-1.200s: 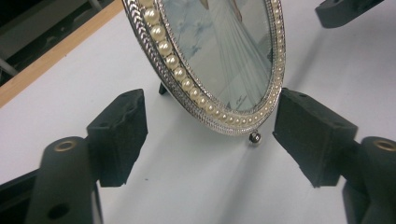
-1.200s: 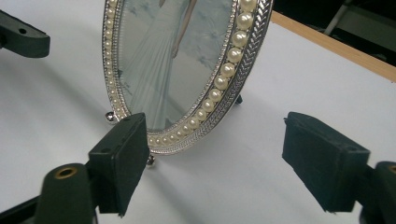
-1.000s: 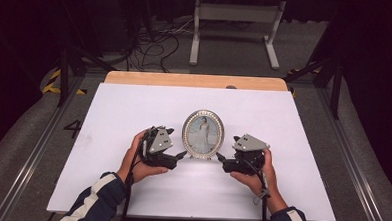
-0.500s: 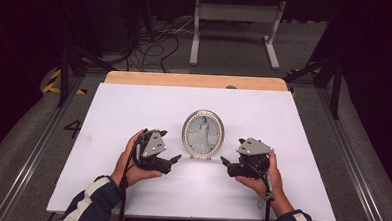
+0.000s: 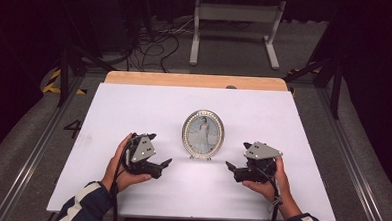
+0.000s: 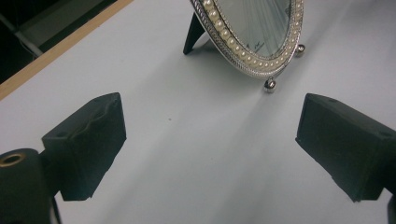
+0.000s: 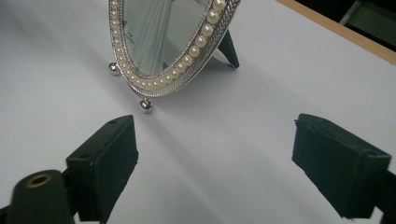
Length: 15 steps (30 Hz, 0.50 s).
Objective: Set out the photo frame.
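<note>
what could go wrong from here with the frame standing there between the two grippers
1. The oval picture frame stands upright on two small ball feet and a thin rear strut; a nudge from either side could tip it.
2. Both the left hand-held gripper and the right hand-held gripper sit open, apart from it; their jaws have just been opening, nothing between them. Closing in unevenly may slide it across the smooth white table.
</note>
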Motion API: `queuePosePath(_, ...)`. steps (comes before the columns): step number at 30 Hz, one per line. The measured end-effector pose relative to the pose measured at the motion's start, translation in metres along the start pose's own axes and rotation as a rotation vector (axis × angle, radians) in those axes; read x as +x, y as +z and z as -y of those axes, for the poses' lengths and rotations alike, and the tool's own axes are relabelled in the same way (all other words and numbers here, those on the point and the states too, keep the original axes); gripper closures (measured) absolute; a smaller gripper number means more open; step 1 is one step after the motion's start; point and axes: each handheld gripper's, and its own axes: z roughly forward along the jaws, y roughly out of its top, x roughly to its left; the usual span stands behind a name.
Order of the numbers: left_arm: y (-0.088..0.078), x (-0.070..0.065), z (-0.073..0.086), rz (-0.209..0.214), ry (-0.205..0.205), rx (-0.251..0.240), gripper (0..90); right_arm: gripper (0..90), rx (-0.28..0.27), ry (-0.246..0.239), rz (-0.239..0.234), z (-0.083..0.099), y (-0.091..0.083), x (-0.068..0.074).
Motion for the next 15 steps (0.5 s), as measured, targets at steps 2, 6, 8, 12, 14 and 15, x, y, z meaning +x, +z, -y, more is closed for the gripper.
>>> queuePosePath(2,-0.002,-0.001,0.002,-0.003,0.003,0.000,8.5,12.0,-0.007,0.017,-0.006,0.002,-0.002,-0.002)
queuePosePath(6,-0.007,-0.001,0.007,0.001,-0.002,-0.003,7.7,11.4,-0.012,0.019,0.001,0.005,-0.005,-0.003)
queuePosePath(8,-0.009,-0.001,0.010,0.000,0.001,-0.003,7.4,11.1,-0.011,0.018,0.008,0.005,-0.006,-0.003)
queuePosePath(12,-0.015,0.001,0.021,-0.011,-0.008,0.006,7.4,11.3,-0.017,0.018,0.023,0.007,-0.012,-0.002)
queuePosePath(14,-0.018,0.003,0.025,-0.013,-0.011,0.010,7.4,11.5,-0.015,0.014,0.033,0.008,-0.012,-0.002)
queuePosePath(15,-0.020,0.004,0.027,-0.014,-0.015,0.011,7.4,11.5,-0.013,0.012,0.034,0.009,-0.013,-0.001)
